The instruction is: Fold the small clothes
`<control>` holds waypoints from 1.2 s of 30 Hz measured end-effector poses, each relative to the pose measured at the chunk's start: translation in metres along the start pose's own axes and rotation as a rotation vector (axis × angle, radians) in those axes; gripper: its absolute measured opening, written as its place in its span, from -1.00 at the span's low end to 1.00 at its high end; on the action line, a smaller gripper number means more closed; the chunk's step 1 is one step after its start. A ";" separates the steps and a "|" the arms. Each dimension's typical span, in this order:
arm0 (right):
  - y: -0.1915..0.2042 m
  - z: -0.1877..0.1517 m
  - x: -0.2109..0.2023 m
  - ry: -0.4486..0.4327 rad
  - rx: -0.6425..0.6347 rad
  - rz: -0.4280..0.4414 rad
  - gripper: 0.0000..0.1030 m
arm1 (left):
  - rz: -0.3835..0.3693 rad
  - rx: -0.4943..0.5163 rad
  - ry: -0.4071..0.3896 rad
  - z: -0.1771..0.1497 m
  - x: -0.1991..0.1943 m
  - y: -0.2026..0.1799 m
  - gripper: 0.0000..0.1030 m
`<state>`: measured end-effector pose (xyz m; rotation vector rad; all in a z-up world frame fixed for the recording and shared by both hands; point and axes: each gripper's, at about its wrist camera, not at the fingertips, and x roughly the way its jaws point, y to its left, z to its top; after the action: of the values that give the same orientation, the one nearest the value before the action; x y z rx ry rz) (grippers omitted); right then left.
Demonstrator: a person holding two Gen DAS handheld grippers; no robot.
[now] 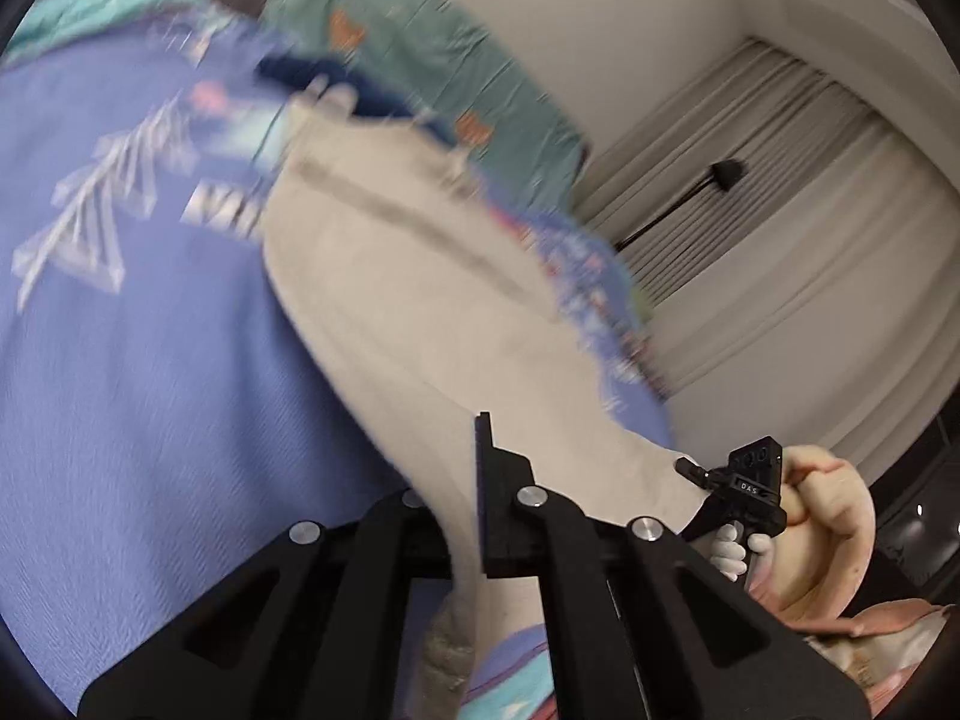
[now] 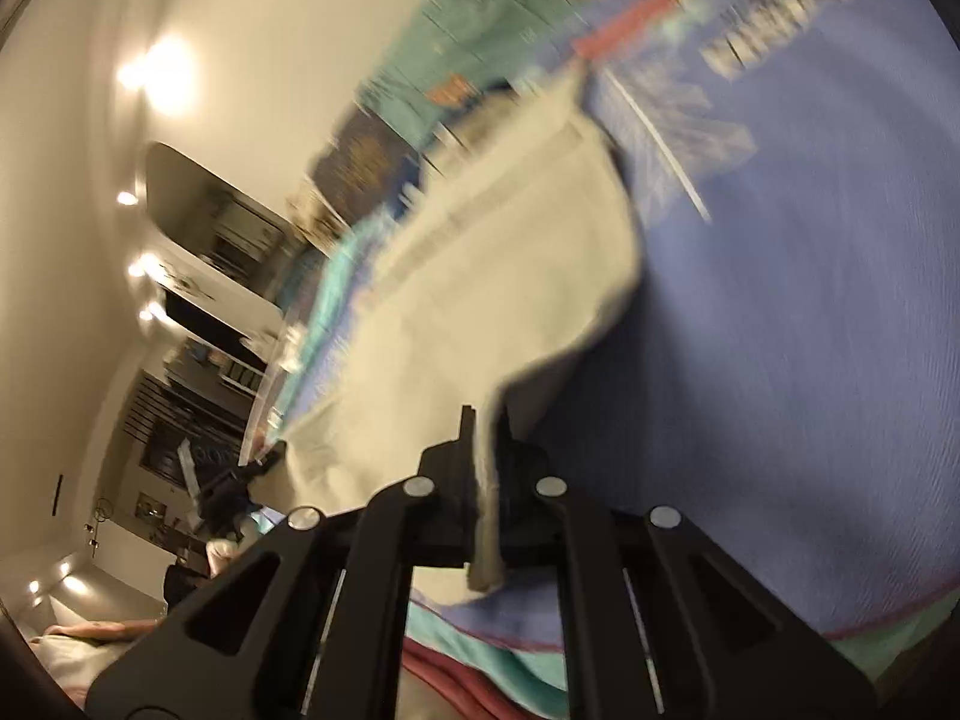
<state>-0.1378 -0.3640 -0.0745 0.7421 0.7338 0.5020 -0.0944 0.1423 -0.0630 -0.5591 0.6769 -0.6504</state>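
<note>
A small beige garment (image 1: 420,276) hangs stretched in the air above a blue printed bedspread (image 1: 120,360). My left gripper (image 1: 468,480) is shut on one corner of it. My right gripper (image 2: 486,450) is shut on the other corner; the cloth (image 2: 498,276) runs between its fingers and spreads away from it. The right gripper also shows in the left wrist view (image 1: 696,471), held in a hand and pinching the cloth's far corner. The left gripper shows small and dark in the right wrist view (image 2: 264,462). Both views are blurred by motion.
The bedspread (image 2: 780,330) covers most of the surface below. A teal pillow with orange prints (image 1: 420,42) lies at the bed's far end. Pale curtains (image 1: 780,240) and a white wall are to the right. Shelves and lamps (image 2: 198,276) show in the right wrist view.
</note>
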 end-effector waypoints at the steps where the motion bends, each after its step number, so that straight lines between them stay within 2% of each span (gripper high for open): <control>1: 0.013 0.008 -0.011 -0.042 -0.029 0.035 -0.91 | -0.012 0.044 -0.040 0.008 -0.009 -0.016 -1.00; 3: 0.045 0.023 -0.042 -0.138 -0.118 0.094 -0.91 | -0.023 0.115 -0.099 0.019 -0.026 -0.043 -1.00; 7: 0.085 0.024 -0.087 -0.237 -0.258 0.104 -0.91 | -0.059 0.196 -0.167 0.014 -0.063 -0.080 -1.00; 10: 0.095 0.010 -0.114 -0.284 -0.300 0.074 -0.91 | -0.048 0.180 -0.187 -0.001 -0.080 -0.090 -1.00; 13: 0.089 0.002 -0.126 -0.298 -0.270 0.050 -0.89 | -0.049 0.146 -0.183 -0.010 -0.087 -0.090 -0.99; 15: 0.081 0.007 -0.117 -0.280 -0.250 0.019 -0.89 | -0.053 0.137 -0.169 -0.007 -0.080 -0.087 -0.99; 18: 0.067 0.019 -0.094 -0.249 -0.186 0.019 -0.88 | -0.042 0.114 -0.147 0.006 -0.063 -0.083 -0.99; 24: 0.066 0.059 -0.052 -0.250 -0.184 0.002 -0.83 | -0.036 0.106 -0.143 0.052 -0.025 -0.068 -0.99; 26: 0.068 0.079 -0.037 -0.251 -0.194 -0.011 -0.83 | -0.038 0.098 -0.146 0.069 -0.014 -0.062 -0.99; 31: 0.065 0.134 0.008 -0.244 -0.196 -0.079 -0.83 | 0.025 0.093 -0.137 0.125 0.023 -0.045 -0.99; 36: 0.039 0.200 0.069 -0.226 -0.167 -0.167 -0.83 | 0.086 0.069 -0.090 0.181 0.083 -0.012 -0.99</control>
<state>0.0497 -0.3792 0.0289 0.5650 0.5298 0.3165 0.0809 0.1222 0.0308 -0.4903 0.5887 -0.5629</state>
